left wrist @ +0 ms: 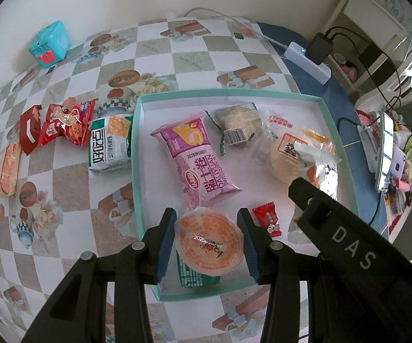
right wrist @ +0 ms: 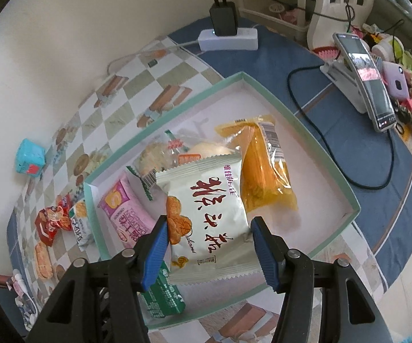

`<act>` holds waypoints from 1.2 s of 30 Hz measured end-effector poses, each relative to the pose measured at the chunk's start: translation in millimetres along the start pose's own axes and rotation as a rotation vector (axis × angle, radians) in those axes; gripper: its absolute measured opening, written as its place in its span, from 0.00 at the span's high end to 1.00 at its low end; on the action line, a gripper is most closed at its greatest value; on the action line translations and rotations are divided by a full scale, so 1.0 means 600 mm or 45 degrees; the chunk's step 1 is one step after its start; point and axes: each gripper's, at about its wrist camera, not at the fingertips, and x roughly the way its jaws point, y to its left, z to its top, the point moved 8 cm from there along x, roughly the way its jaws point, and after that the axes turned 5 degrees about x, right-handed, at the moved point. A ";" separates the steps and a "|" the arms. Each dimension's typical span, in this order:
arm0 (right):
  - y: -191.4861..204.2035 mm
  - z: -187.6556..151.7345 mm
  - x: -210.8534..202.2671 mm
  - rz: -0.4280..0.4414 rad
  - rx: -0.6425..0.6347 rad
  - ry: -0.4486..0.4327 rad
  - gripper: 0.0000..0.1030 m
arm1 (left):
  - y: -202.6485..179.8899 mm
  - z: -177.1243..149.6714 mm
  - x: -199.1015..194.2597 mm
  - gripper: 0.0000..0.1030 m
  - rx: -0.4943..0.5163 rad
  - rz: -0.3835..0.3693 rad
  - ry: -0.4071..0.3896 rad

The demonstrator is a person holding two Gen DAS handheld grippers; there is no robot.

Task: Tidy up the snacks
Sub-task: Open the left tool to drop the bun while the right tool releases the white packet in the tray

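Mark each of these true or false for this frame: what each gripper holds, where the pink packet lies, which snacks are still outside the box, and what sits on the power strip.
1. The left gripper holds an orange jelly cup. True.
2. The right gripper is empty. False: it is shut on a white rice-cracker packet.
3. The pink packet lies inside the teal box. True.
4. Every snack is already in the box. False: the red packets and a green-and-white packet lie on the checked tablecloth.
5. A black charger is plugged into the white power strip. True.
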 end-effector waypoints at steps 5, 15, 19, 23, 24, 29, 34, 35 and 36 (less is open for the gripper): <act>-0.002 -0.001 0.003 -0.008 0.001 0.010 0.40 | -0.002 -0.004 0.012 0.55 0.011 0.010 0.021; -0.004 -0.004 0.008 -0.022 0.007 0.025 0.39 | -0.004 -0.005 0.015 0.45 0.015 0.011 0.030; -0.003 -0.004 0.007 -0.021 0.013 0.025 0.39 | -0.001 -0.002 0.010 0.44 0.008 0.009 0.021; -0.004 -0.002 0.003 -0.019 0.019 0.012 0.39 | 0.002 -0.001 0.005 0.44 0.001 0.009 0.018; -0.004 -0.002 0.002 -0.018 0.021 0.009 0.39 | 0.003 -0.001 0.004 0.44 0.000 0.008 0.016; -0.006 0.000 -0.001 -0.005 0.040 0.002 0.36 | 0.010 0.003 -0.003 0.43 -0.016 0.012 0.005; -0.006 0.000 -0.001 -0.008 0.048 -0.004 0.29 | 0.023 0.002 -0.002 0.41 -0.048 0.020 0.015; -0.006 -0.001 0.000 -0.007 0.048 -0.001 0.28 | 0.025 0.002 -0.002 0.39 -0.056 0.020 0.016; -0.006 -0.001 0.001 -0.006 0.049 0.002 0.28 | 0.027 0.001 -0.002 0.37 -0.063 0.021 0.016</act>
